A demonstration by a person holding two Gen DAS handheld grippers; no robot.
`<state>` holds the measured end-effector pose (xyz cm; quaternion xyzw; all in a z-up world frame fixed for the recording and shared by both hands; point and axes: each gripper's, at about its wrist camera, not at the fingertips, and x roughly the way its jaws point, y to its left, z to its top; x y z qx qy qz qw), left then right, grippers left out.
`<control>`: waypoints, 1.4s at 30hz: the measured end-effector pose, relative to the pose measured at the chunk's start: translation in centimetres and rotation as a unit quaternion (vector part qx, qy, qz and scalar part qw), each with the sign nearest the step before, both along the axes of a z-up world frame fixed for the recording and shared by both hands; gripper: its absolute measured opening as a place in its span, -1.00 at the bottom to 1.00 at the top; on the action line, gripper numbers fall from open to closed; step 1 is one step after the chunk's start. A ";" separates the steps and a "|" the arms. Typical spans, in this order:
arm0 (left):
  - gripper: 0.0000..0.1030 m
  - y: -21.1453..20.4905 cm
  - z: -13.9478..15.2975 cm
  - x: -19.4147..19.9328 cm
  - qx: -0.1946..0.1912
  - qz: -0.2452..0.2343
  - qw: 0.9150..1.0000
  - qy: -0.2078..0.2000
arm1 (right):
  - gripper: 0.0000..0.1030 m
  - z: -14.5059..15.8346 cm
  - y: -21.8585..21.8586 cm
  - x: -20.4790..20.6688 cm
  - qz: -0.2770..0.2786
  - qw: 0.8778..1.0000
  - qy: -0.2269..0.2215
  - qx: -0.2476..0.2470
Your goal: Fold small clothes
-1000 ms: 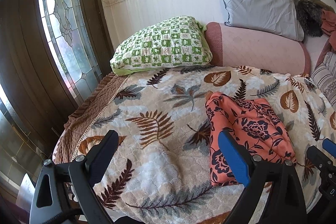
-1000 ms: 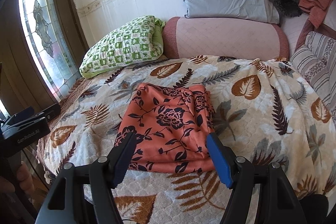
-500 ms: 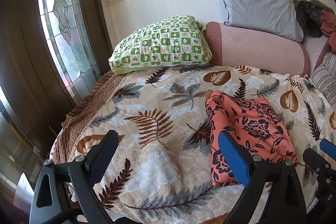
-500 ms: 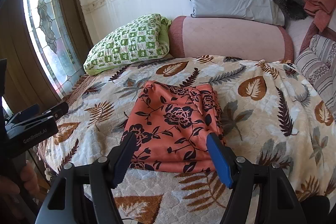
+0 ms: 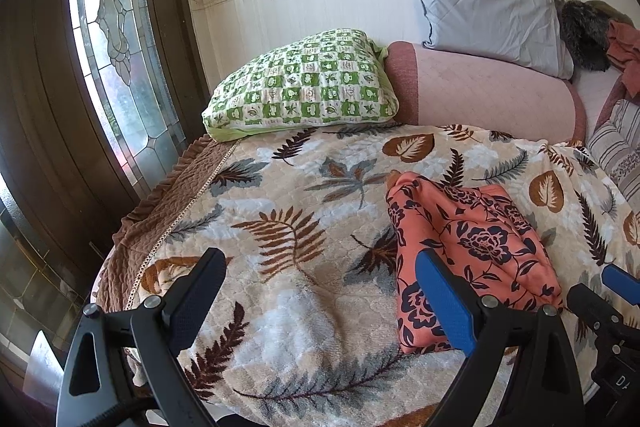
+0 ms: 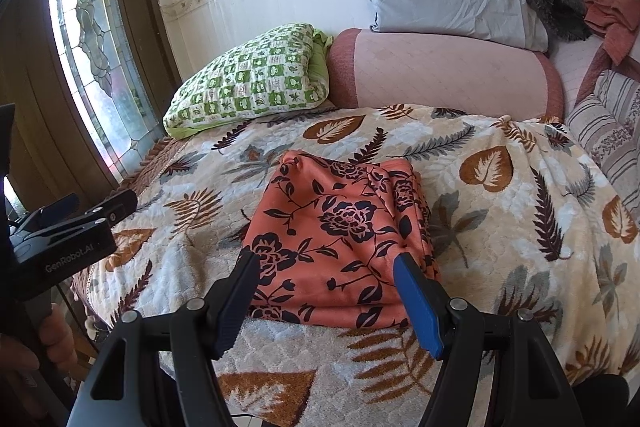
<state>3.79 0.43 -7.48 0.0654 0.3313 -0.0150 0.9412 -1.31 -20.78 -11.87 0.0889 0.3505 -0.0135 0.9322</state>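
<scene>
A folded orange cloth with dark flowers [image 6: 340,235] lies flat on the leaf-patterned blanket [image 6: 500,227]; it also shows in the left wrist view [image 5: 472,247], right of centre. My right gripper [image 6: 324,267] is open and empty, held above the cloth's near edge. My left gripper [image 5: 320,267] is open and empty, above bare blanket [image 5: 280,227] to the left of the cloth. The left gripper's body shows at the left edge of the right wrist view [image 6: 68,227].
A green checked pillow [image 5: 304,83], a pink bolster [image 5: 492,95] and a grey pillow [image 5: 488,15] lie at the back against the wall. A striped cushion [image 6: 612,123] is at right. A stained-glass window [image 5: 116,35] is at left, beyond the bed's edge.
Both grippers have drawn back slightly from the bed and shifted a little left; the cloth lies unmoved and both grippers stay open.
</scene>
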 end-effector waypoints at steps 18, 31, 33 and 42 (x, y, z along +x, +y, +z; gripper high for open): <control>0.86 0.0 -0.2 0.1 -0.003 0.000 1.000 -0.001 | 0.41 0.4 0.5 0.7 0.006 1.000 -0.006 -0.005; 0.86 0.7 0.5 0.3 -0.015 -0.006 1.000 -0.006 | 0.41 1.2 1.3 1.3 0.001 1.000 -0.017 -0.019; 0.86 0.9 0.7 0.3 -0.018 -0.007 1.000 -0.007 | 0.41 1.3 1.5 1.4 0.001 1.000 -0.019 -0.020; 0.86 1.2 0.9 0.4 -0.024 -0.010 1.000 -0.006 | 0.41 1.7 2.2 1.8 0.007 0.999 -0.021 -0.025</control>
